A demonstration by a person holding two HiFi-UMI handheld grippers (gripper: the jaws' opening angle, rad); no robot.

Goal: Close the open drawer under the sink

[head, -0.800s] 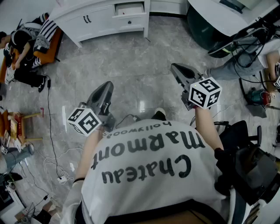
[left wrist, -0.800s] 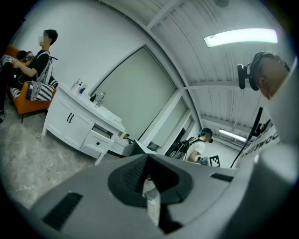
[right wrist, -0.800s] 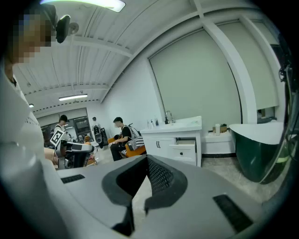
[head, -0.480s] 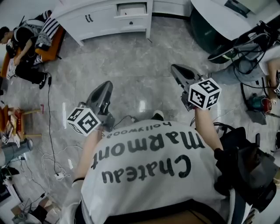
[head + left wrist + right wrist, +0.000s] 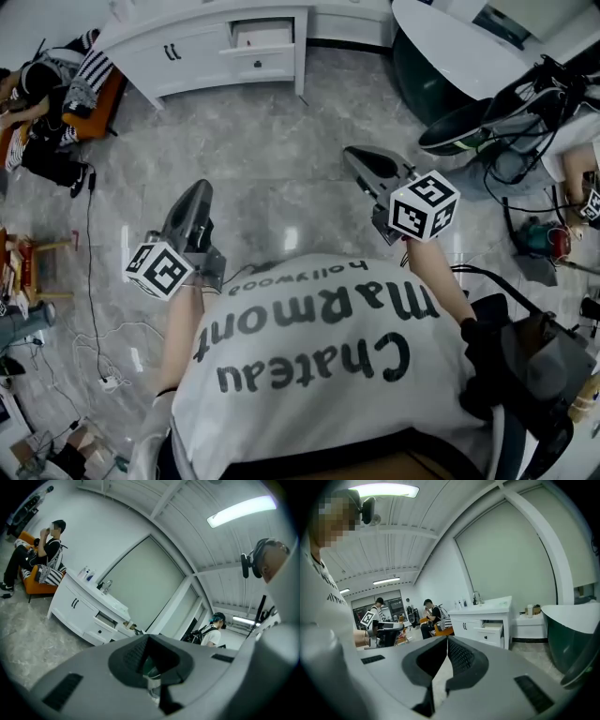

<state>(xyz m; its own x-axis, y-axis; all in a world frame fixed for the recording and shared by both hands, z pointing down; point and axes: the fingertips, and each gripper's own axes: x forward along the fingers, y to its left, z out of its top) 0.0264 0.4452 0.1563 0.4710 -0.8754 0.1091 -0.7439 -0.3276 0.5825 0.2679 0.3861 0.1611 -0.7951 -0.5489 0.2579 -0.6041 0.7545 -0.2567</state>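
The white sink cabinet (image 5: 187,56) stands against the far wall, across the grey marble floor. Its top drawer (image 5: 262,36) is pulled out, above a shut drawer. My left gripper (image 5: 200,186) is shut and empty, held over the floor and aimed toward the cabinet. My right gripper (image 5: 349,152) is also shut with nothing in it, a little further forward. Both are well short of the cabinet. In the left gripper view the open drawer (image 5: 107,619) shows beyond the jaws (image 5: 149,638). In the right gripper view the drawer (image 5: 492,627) lies past the jaws (image 5: 447,639).
A person sits on an orange chair (image 5: 56,84) left of the cabinet. A dark green tub (image 5: 441,75) stands at the right with cables and tools beside it. Cords (image 5: 94,309) trail over the floor at the left. A black bag (image 5: 525,366) is by my right side.
The cabinet has come lower and further left in the head view, so it is nearer. Both grippers have shifted left and forward and remain shut.
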